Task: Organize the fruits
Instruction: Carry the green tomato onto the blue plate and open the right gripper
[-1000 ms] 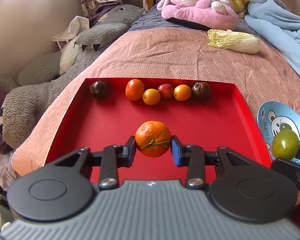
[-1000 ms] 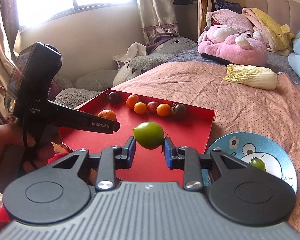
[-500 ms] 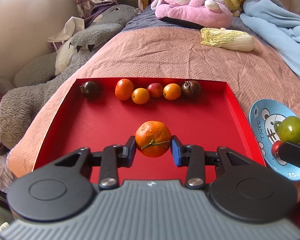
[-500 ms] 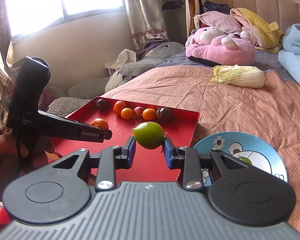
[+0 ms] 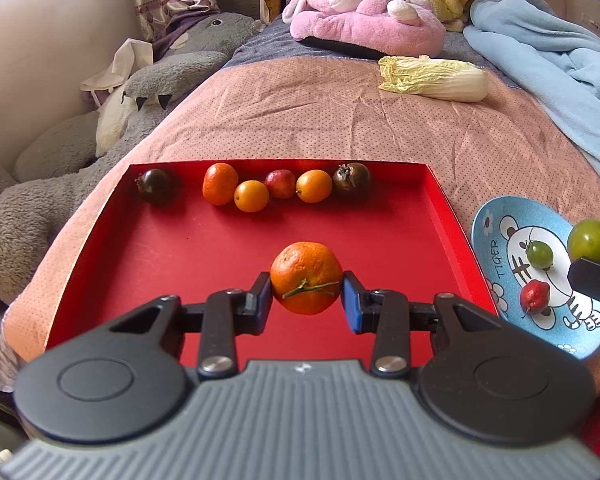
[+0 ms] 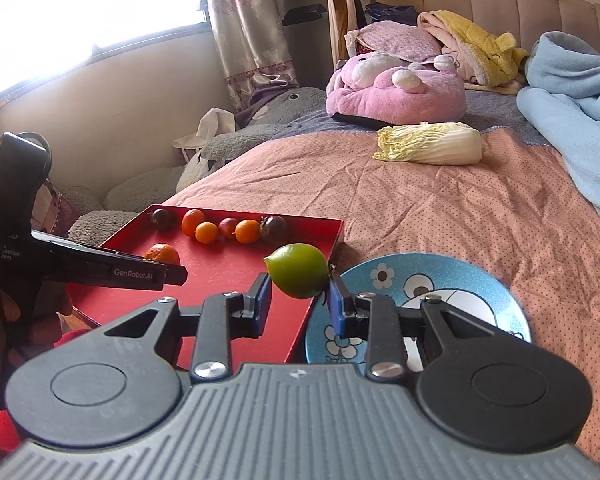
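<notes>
1. two carriers lie side by side on the bed: the red tray [image 5: 112,264] to the left and the blue plate [image 5: 496,236] just beside its right wall.
2. one napa cabbage [image 5: 432,78] lies well beyond both, its long axis running left to right across the bedspread.
3. two grippers, each loaded. the left gripper [image 5: 306,294] pinches one mandarin [image 5: 306,282] between its blue pads, stem scar facing the camera, held over the near middle of the tray. the right gripper [image 6: 298,288] pinches one large green fruit [image 6: 296,270], its pointed end to the left; in the left view that fruit hangs over the plate's right edge.
4. the relation that matters: the plate sits directly under and ahead of the right gripper, while the row of fruit lies straight ahead of the left one, along the tray's far wall. each hand is nearer its own carrier.
5. six small fruits [image 5: 252,196] make that far row: two dark ones at the ends, three orange, one reddish.
6. two small fruits rest on the plate: one green [image 5: 540,254], one red [image 5: 534,296].
7. my guess is green goes to the plate, orange to the tray row.
</notes>
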Motion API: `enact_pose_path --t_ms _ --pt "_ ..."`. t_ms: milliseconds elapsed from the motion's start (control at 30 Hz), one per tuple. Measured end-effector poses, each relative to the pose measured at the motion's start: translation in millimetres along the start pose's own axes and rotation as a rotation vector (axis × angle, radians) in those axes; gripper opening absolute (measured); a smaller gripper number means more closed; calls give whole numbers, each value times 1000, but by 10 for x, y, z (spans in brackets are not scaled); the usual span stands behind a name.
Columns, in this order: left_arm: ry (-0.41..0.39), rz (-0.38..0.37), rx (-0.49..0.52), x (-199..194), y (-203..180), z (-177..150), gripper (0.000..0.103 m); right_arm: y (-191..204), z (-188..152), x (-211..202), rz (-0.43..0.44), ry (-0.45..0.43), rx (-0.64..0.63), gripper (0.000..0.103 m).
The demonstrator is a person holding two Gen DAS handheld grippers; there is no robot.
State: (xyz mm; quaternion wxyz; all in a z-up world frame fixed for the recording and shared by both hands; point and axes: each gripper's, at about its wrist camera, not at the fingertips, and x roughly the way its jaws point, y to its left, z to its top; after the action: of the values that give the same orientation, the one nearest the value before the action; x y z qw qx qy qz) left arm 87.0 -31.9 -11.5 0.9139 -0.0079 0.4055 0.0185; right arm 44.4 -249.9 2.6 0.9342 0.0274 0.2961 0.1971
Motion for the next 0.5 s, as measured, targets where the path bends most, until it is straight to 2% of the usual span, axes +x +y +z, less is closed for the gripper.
enact_pose_path --t_ms 500 --pt "-11 -29 13 -70 -113 15 40 -368 -167 13 -88 20 58 35"
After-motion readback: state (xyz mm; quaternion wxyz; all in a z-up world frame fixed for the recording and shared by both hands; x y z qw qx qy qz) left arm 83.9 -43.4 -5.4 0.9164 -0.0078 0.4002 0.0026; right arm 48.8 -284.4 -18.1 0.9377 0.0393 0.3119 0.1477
